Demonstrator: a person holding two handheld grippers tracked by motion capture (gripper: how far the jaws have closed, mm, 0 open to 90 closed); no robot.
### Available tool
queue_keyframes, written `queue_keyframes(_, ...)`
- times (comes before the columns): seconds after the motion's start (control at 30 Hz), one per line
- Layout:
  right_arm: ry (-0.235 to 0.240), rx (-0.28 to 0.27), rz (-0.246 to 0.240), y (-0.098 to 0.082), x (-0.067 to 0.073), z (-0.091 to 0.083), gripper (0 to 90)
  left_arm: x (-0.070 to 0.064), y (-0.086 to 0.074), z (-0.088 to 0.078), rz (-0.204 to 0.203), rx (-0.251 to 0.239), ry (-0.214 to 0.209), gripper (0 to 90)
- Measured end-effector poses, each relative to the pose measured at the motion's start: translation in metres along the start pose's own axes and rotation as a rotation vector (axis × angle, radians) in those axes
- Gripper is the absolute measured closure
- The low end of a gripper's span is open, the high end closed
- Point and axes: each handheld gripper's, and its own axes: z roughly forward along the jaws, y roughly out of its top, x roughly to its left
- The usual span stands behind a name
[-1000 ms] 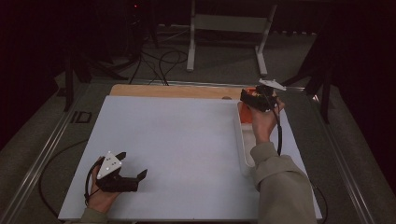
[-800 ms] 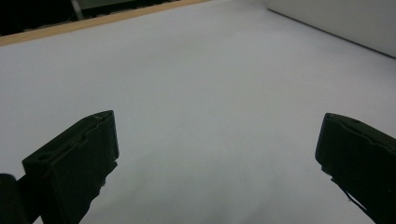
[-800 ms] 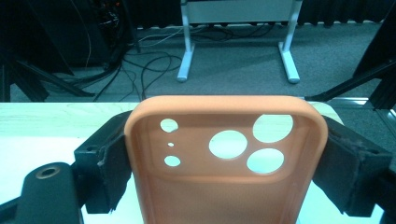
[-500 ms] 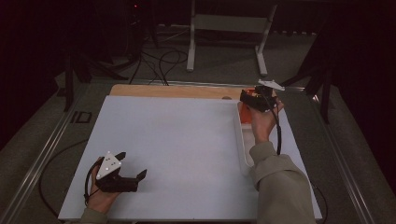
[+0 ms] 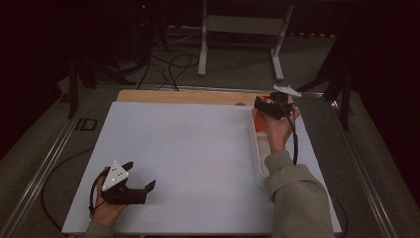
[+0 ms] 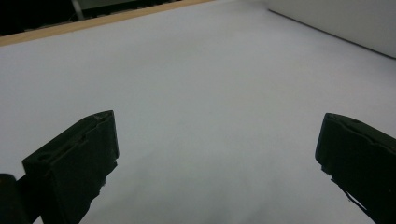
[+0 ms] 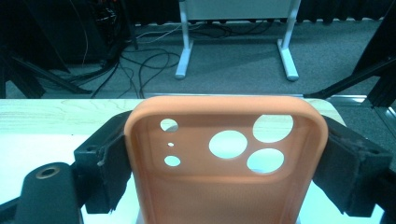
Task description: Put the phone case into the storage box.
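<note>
orange phone case (image 7: pixel 224 177) is cut off at the bottom of the right gripper view, lower half out of frame; in the high view it is mostly hidden behind the right gripper (image 5: pixel 265 106), just an orange patch at the far end of the white tray (image 5: pixel 258 163). right gripper clamped on the case, jaws pressing both long sides, camera cutouts up top, case upright. right hand (image 5: pixel 278 130) reaches forward over the tray, sleeve along the table's right side. left gripper (image 5: pixel 141 186) sits low at the near left of the white table top (image 5: pixel 188 148), jaws spread wide, nothing between them, pointing right. bare white surface between the two grippers, wooden strip (image 5: pixel 183 96) at the far edge.
</note>
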Motion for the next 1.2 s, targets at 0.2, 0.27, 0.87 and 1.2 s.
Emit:
queue_keyframes(0.2, -0.006, 0.013, 0.000, -0.001, -0.001, 0.002, 15.0, 0.000, 0.000, 0.000, -0.001, 0.000, -0.001, 0.6)
queue_keyframes(0.27, -0.010, 0.014, -0.006, -0.002, -0.001, 0.003, 15.1, 0.000, 0.000, 0.000, 0.000, 0.001, -0.001, 0.5)
queue_keyframes(0.87, -0.024, 0.024, -0.015, -0.007, -0.001, 0.014, 15.0, 0.001, -0.001, -0.002, -0.005, -0.003, 0.001, 0.5)
queue_keyframes(1.2, -0.025, 0.028, -0.010, -0.010, -0.002, 0.018, 14.9, 0.001, -0.001, -0.002, -0.009, -0.009, 0.001, 0.6)
